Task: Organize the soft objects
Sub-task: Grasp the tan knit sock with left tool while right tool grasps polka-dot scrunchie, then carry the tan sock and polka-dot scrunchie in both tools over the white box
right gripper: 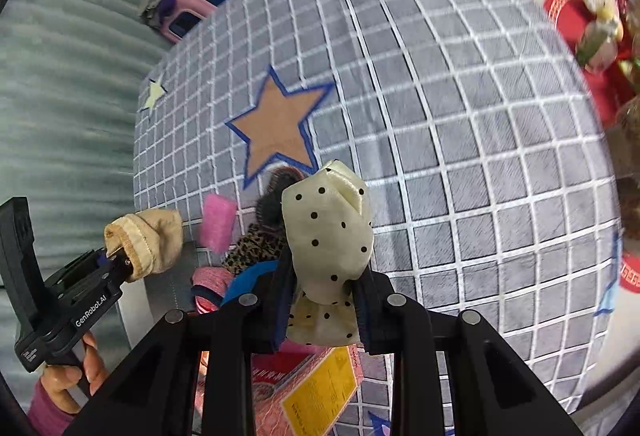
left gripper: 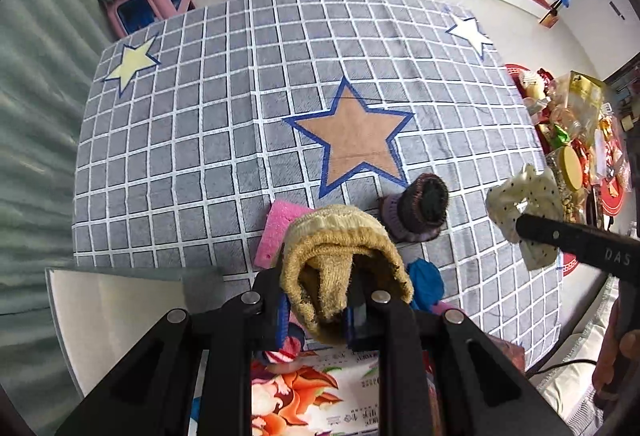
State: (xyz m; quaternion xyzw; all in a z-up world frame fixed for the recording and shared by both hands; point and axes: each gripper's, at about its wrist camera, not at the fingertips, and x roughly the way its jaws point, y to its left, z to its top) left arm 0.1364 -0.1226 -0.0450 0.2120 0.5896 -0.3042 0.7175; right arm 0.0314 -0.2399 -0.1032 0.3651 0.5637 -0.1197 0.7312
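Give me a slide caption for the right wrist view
Right gripper shut on a polka-dot cloth above the checked rug, left gripper holding a tan sock.

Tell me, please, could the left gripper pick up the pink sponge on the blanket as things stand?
Probably not yet: the left gripper is shut on the tan knitted sock, so its jaws are occupied. The pink sponge itself lies uncovered.
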